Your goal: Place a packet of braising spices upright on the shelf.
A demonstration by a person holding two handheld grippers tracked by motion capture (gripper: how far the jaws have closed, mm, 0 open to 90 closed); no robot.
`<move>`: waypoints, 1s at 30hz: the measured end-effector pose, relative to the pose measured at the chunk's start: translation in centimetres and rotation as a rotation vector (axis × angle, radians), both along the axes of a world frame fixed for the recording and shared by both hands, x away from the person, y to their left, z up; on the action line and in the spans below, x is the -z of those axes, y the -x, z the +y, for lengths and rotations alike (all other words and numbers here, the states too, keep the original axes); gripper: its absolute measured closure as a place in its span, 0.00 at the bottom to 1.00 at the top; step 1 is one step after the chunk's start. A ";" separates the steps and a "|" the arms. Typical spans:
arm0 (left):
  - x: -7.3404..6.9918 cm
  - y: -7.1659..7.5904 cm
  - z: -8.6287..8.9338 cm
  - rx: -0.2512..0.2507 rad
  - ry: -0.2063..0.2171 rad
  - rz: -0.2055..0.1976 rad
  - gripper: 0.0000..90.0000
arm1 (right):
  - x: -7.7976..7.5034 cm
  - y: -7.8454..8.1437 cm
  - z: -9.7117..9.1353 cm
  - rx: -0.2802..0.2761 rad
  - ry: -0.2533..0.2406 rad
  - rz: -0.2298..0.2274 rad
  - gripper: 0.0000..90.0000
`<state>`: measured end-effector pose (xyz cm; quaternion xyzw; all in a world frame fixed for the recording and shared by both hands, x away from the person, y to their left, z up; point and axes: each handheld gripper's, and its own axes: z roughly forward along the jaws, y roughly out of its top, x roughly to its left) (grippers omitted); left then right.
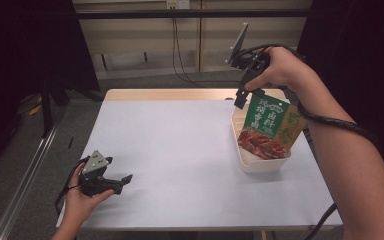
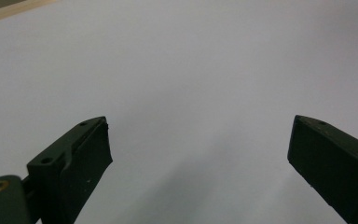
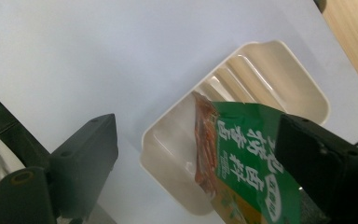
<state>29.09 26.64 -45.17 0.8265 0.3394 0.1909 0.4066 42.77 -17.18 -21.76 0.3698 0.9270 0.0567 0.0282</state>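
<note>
A green snack packet [image 1: 267, 125] with red food printed on it stands tilted in a cream plastic tray [image 1: 260, 165] at the table's right side. My right gripper [image 1: 242, 96] hangs over the packet's upper left corner, pointing down. In the right gripper view its jaws stand wide apart, so the right gripper [image 3: 196, 130] is open; the packet [image 3: 242, 154] lies close to the right jaw, above the tray [image 3: 279, 70]. My left gripper [image 1: 121, 181] rests near the table's front left corner. It is open too, and the left gripper [image 2: 200, 126] has only bare tabletop between its jaws.
The white tabletop [image 1: 180, 150] stretches between the two grippers. A wooden strip [image 1: 170, 94] runs along its far edge. A metal rail [image 1: 25, 175] lies on the floor to the left. The right gripper's cable [image 1: 340, 125] trails over the forearm.
</note>
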 end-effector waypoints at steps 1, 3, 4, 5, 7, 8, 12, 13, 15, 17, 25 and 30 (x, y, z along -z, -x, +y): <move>0.0 0.0 0.0 0.001 0.002 0.003 0.06 | 0.2 0.0 0.2 0.000 0.005 0.002 0.15; 0.0 0.0 0.0 0.002 0.003 0.005 0.06 | 0.4 0.1 0.4 -0.009 0.006 0.004 0.15; 0.0 0.1 -0.1 -0.002 0.000 0.003 0.06 | 0.6 0.1 0.5 -0.008 0.003 0.006 0.15; 0.1 0.1 -0.1 -0.002 0.000 0.006 0.06 | 0.7 0.1 0.7 -0.011 0.001 0.003 0.15; 0.1 0.1 -0.1 -0.006 0.006 0.010 0.06 | 1.0 0.2 1.0 -0.026 -0.003 0.006 0.15; 0.1 0.1 -0.1 0.000 -0.001 0.009 0.06 | 1.2 0.3 1.2 -0.028 0.000 0.008 0.15; 0.1 0.1 -0.1 -0.001 0.004 0.011 0.06 | 1.9 0.5 1.7 -0.042 -0.005 0.013 0.15; 0.1 0.1 -0.1 -0.001 0.004 0.011 0.06 | 1.9 0.5 1.7 -0.042 -0.005 0.013 0.15; 0.1 0.1 -0.1 -0.001 0.004 0.013 0.06 | 2.3 0.7 2.1 -0.059 -0.018 0.014 0.15; 0.1 0.1 -0.1 0.001 0.004 0.013 0.06 | 2.7 0.8 2.3 -0.065 -0.016 0.014 0.15; 0.1 0.1 -0.1 -0.001 0.001 0.015 0.06 | 4.0 1.1 3.0 -0.076 -0.022 0.019 0.15; 0.1 0.1 -0.1 -0.002 0.004 0.012 0.06 | 4.7 1.3 3.7 -0.087 -0.029 0.025 0.16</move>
